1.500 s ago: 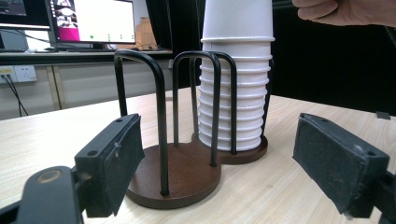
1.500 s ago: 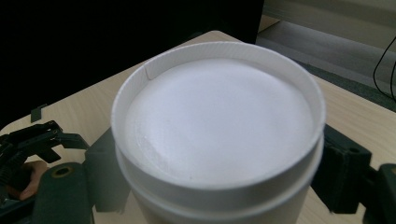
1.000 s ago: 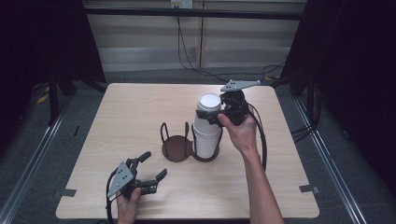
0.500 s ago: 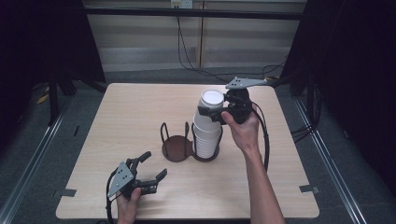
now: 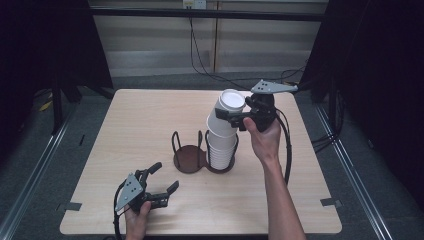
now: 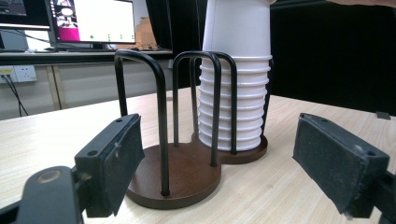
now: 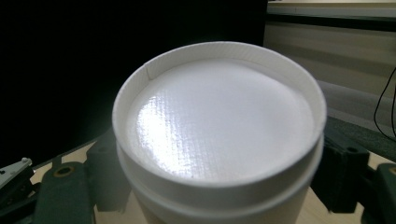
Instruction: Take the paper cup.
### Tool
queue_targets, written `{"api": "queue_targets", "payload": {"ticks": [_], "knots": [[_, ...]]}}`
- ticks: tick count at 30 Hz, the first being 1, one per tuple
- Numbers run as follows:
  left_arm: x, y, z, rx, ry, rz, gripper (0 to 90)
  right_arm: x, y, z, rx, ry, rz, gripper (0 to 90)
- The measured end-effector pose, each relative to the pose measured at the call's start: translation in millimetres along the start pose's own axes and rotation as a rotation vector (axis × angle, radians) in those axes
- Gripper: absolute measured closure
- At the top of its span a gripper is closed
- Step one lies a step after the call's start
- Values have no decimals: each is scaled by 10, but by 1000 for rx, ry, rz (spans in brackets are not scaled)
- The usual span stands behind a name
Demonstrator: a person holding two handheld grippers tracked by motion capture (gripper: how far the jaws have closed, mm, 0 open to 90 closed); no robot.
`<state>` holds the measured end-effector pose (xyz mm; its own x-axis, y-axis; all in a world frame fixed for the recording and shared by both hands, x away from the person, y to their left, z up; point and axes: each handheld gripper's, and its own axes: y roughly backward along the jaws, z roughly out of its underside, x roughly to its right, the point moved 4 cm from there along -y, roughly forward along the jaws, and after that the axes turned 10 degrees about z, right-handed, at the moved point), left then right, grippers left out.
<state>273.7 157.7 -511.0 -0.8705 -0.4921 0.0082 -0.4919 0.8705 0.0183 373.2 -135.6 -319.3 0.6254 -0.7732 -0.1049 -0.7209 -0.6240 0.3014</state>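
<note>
Inverted white paper cups (image 5: 222,145) stacked in the right-hand ring of a two-ring cup holder (image 5: 189,159) that stands mid-counter (image 5: 125,125). The right gripper (image 5: 231,115) is closed on the uppermost cups (image 5: 227,112), which sit tilted above the stack and, as far as the high view tells, still partly nested on it; the right gripper view shows the jaws pressed to either side of the wall just below the upturned base (image 7: 219,121). Two cups appear to be gripped together (two rolled edges show under the base, though the second is blurred). The left gripper (image 5: 162,180) rests low near the front-left edge of the counter, jaws wide apart and holding nothing, pointed at the holder. Handling, as judged: paper cups are very light, thin-walled and easily crushed, and nested cups tend to cling, so a gentle squeeze high on the wall near the stiff base ring is the sound grip; the waxy surface may slip. Count: one holder with two wooden discs and black wire hoops (image 6: 161,116); about ten rims visible in the seated stack in the left gripper view; the left disc (image 6: 180,179) empty.
</note>
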Motion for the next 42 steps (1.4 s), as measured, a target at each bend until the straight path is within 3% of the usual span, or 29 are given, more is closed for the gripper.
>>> {"api": "queue_targets", "payload": {"ticks": [20,42], "knots": [[0,0,0,-1,0,0,157,9,198,-87,134,-32,-20,214],[1,0,0,0,1,0,157,18,433,-111,206,-71,-28,216]]}}
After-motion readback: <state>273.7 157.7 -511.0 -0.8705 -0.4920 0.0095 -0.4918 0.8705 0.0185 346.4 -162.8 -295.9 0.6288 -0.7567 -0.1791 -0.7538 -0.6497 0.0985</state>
